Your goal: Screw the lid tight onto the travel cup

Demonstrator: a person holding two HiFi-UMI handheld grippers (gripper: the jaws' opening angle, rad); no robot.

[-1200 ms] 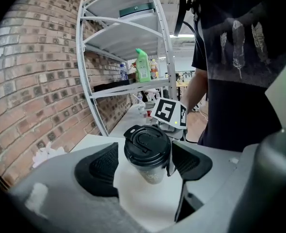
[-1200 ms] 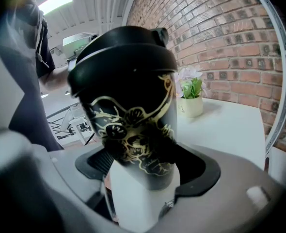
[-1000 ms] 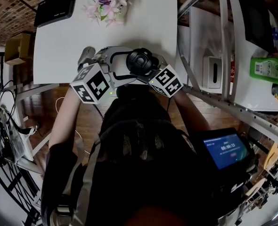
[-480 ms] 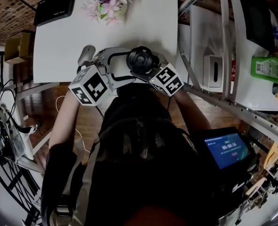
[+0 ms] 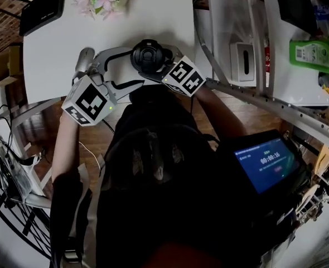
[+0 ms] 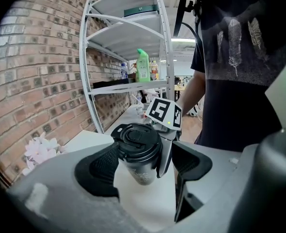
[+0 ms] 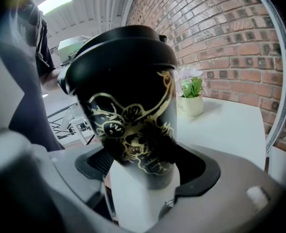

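The cup (image 7: pixel 133 125), dark with a gold pattern, is off the counter (image 5: pixel 97 32), held over its near edge and leaning a little. The right claw (image 7: pixel 145 171) pinches its body low down, a pad on each side. The lid (image 6: pixel 135 140) sits on top and looks level on the rim, though I cannot tell whether its thread has caught. The left claw (image 6: pixel 148 161) is spread around the lid. The pad (image 6: pixel 104 164) at the left of its view lies against the lid's edge, while the other pad (image 6: pixel 189 161) stands clear of it. A finger (image 6: pixel 165 152) of the right claw sits in the gap between that pad and the lid. To tighten well, I judge the left claw should first shift so that both pads meet the lid's side wall alone, above that finger, and then close squarely across its widest part. The turn should run about the cup's own axis, so the left claw needs to lean as the cup leans; otherwise the lid may cross-thread or skid. The right claw grips a smooth, tapered wall, which will probably want to spin, so it should hold firm and brace against the twist. Short turns with a fresh grip between them look safer than one long sweep, ending once the lid resists.
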